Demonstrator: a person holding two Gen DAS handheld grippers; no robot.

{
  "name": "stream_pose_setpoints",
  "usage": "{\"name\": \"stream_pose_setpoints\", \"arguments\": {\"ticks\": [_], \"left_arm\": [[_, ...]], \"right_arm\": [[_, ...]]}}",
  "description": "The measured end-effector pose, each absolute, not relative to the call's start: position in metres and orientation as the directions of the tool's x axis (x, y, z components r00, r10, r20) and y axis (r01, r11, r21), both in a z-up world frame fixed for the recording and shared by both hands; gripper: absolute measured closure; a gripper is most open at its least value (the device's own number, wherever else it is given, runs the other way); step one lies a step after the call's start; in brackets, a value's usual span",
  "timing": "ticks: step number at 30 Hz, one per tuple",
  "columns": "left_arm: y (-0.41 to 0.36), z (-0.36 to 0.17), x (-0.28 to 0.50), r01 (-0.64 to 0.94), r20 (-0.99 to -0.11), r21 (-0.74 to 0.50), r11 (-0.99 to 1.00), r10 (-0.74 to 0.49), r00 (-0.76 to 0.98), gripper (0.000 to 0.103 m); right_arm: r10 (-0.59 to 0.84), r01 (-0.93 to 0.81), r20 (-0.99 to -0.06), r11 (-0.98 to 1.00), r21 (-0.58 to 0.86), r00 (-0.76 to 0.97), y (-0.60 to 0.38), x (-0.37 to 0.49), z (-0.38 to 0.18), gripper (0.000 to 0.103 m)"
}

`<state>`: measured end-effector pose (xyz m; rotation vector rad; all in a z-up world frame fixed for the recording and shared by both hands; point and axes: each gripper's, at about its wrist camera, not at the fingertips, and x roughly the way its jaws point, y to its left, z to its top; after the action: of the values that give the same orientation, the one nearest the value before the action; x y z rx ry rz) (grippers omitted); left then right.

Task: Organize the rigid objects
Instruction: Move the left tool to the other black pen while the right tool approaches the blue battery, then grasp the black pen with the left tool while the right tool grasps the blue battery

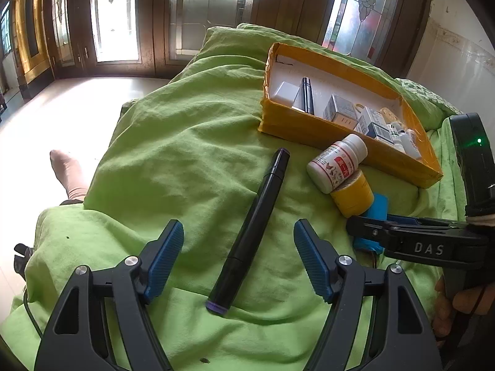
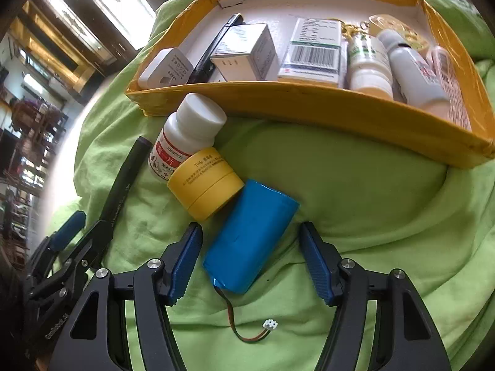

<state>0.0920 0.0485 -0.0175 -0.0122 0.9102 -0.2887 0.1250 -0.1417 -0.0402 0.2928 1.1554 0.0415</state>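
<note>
My left gripper (image 1: 238, 227) is open, and a long black marker (image 1: 266, 185) lies on the green cloth between its fingers without touching either pad. My right gripper (image 2: 250, 227) is open astride a blue battery pack (image 2: 250, 238), with a gap on both sides of the pack. The pack's thin wire ends in a white plug (image 2: 269, 323). Against the pack's far end leans a yellow jar (image 2: 205, 182), and a white pill bottle (image 2: 185, 136) lies beside it. Behind them stands a yellow cardboard box (image 2: 309, 102).
The box holds several small cartons, bottles, a white adapter and a dark pen. Rumpled green cloth (image 1: 185, 154) covers the whole surface. A person's socked foot (image 1: 66, 170) shows on the pale floor at the left. Wooden doors with glass panes stand behind.
</note>
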Motion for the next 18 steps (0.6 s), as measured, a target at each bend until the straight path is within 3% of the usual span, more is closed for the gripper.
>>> {"name": "stream_pose_setpoints", "arguments": {"ticks": [4, 7, 11, 18], "left_arm": [[0.05, -0.018, 0.092, 0.236, -0.777, -0.132, 0.963, -0.248, 0.578, 0.029], [0.054, -0.017, 0.092, 0.225, -0.773, -0.148, 0.963, -0.254, 0.581, 0.029], [0.056, -0.016, 0.093, 0.223, -0.771, -0.167, 0.96, -0.268, 0.578, 0.029], [0.044, -0.012, 0.098, 0.284, -0.764, -0.162, 0.945, -0.302, 0.57, 0.03]], "right_arm": [[0.049, 0.035, -0.908, 0.997, 0.069, 0.415, -0.122, 0.124, -0.036, 0.059], [0.017, 0.004, -0.913, 1.0, 0.02, 0.407, -0.129, 0.119, -0.032, 0.071], [-0.007, 0.036, -0.925, 0.999, 0.007, 0.38, -0.161, 0.112, -0.029, 0.072], [0.124, 0.097, -0.929, 0.981, 0.167, 0.348, -0.203, 0.104, -0.033, 0.072]]}}
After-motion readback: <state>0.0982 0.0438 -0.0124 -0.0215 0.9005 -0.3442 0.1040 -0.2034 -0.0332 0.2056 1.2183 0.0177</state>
